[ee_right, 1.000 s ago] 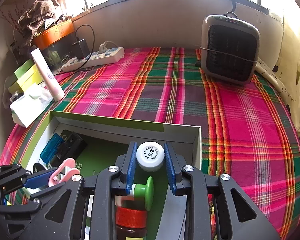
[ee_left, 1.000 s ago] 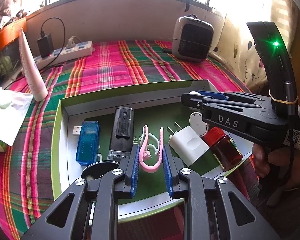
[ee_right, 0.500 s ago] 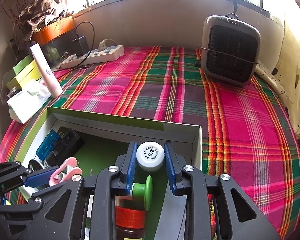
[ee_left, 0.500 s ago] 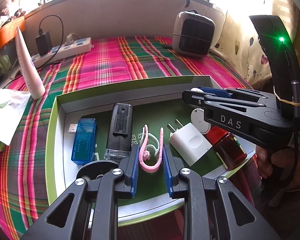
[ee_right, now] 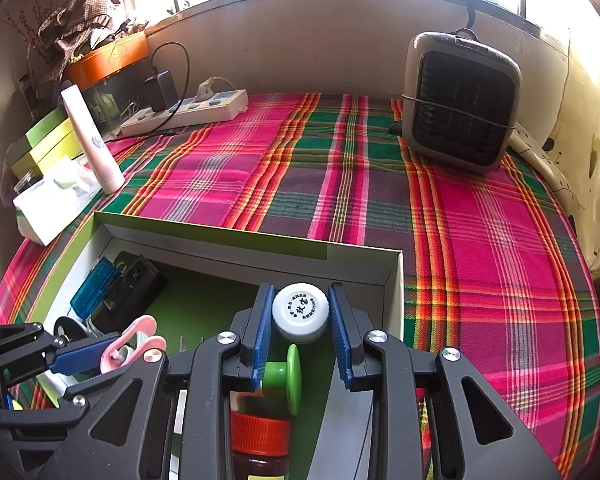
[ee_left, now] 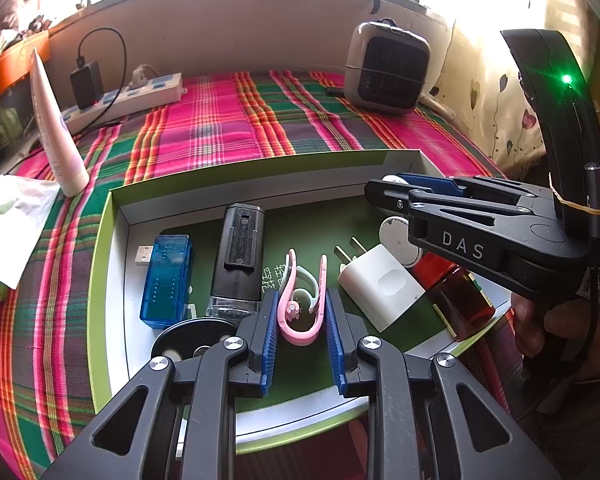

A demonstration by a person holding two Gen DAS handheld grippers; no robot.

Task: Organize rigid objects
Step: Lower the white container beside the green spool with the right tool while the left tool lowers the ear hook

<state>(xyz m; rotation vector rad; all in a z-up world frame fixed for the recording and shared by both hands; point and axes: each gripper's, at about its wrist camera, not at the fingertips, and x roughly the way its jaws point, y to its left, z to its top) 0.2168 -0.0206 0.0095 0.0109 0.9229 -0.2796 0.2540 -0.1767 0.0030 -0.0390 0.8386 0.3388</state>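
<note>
Gripping pink clip, prongs pointing away, long axis along jaws.

Plaid cloth covers the whole surface | near left: green-rimmed box sits on it | far right: grey heater | far left: white power strip, upright pink tube, tissue pack
</note>
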